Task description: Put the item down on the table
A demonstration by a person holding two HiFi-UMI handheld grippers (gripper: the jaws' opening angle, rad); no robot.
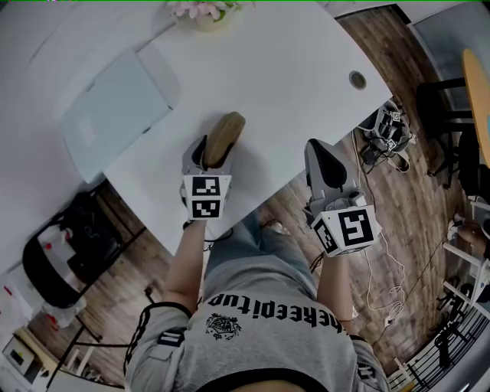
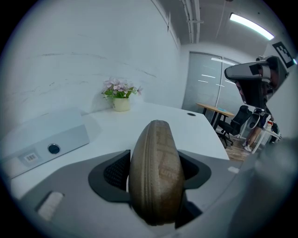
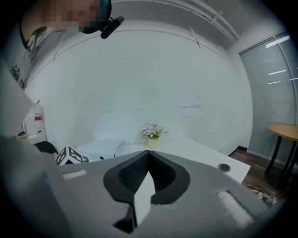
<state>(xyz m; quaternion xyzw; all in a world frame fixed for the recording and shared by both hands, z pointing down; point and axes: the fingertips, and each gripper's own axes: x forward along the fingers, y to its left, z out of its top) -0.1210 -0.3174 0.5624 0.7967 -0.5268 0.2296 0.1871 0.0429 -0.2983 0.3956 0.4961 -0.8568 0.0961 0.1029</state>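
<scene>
Left gripper [image 1: 208, 155] is clamped on a tan zippered case [image 1: 223, 138] over the white table [image 1: 291, 84] near its front edge, the case's lower end hidden; right gripper [image 1: 318, 151], jaws together, is held beyond that edge.

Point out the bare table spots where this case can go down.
The widest bare patch of table lies between the flower pot, the white box and the grommet hole, just ahead of the brown case. The left side is taken by the box.
</scene>
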